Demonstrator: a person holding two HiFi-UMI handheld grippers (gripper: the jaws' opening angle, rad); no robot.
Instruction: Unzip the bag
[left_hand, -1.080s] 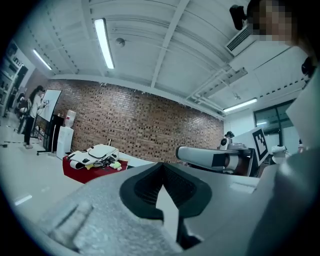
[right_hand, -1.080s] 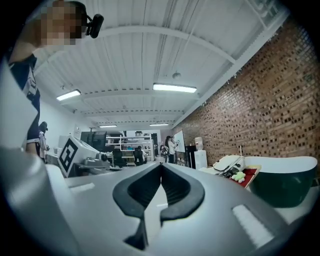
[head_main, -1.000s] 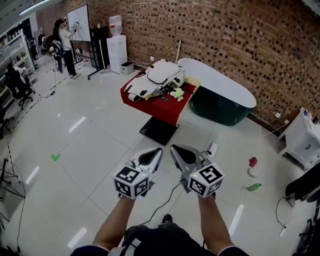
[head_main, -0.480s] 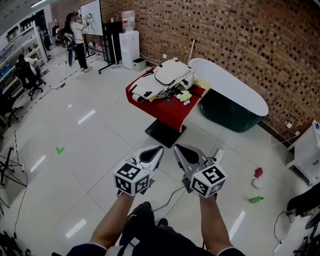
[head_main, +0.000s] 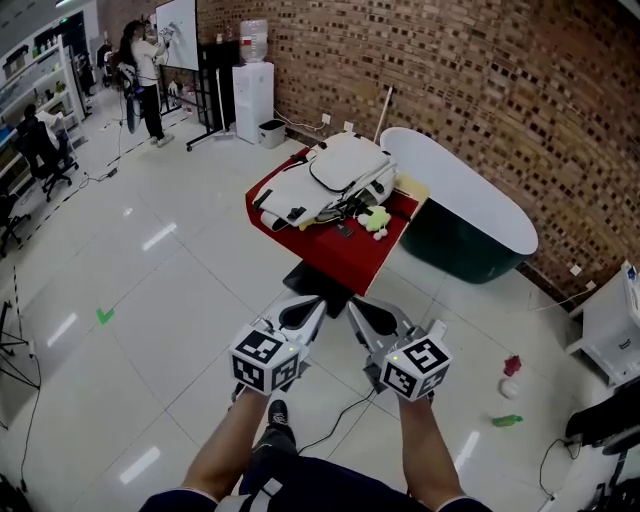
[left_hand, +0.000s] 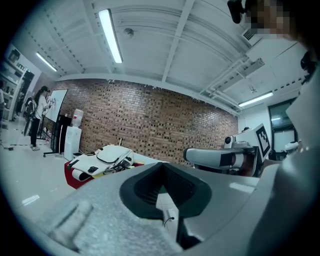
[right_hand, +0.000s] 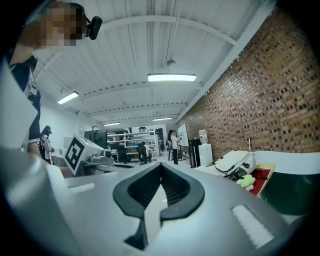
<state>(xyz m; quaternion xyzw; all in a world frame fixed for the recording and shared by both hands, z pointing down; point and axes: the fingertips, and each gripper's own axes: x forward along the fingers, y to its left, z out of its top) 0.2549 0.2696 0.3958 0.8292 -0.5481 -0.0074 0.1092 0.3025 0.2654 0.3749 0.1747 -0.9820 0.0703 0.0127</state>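
Bright overhead tube lights (left_hand: 111, 35), glare on glossy floor (head_main: 200, 300), fisheye-warped edges

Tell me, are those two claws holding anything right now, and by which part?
Nothing is held. The left gripper and the right gripper are both shut and empty, well short of the white bag on the red table.

The bag (head_main: 335, 180) is laid across the far half of the table (head_main: 352, 252) and reaches its left edge. The plush toy (head_main: 376, 220) is placed near the right edge, just beside the bag's near side. The bathtub (head_main: 470, 215) is set just beside the table's right edge along the brick wall (head_main: 480, 80), the water dispenser (head_main: 253, 95) is stood against that wall well beyond the far left corner, and the left gripper (head_main: 305, 312) and right gripper (head_main: 365, 312) are held side by side before the near edge.
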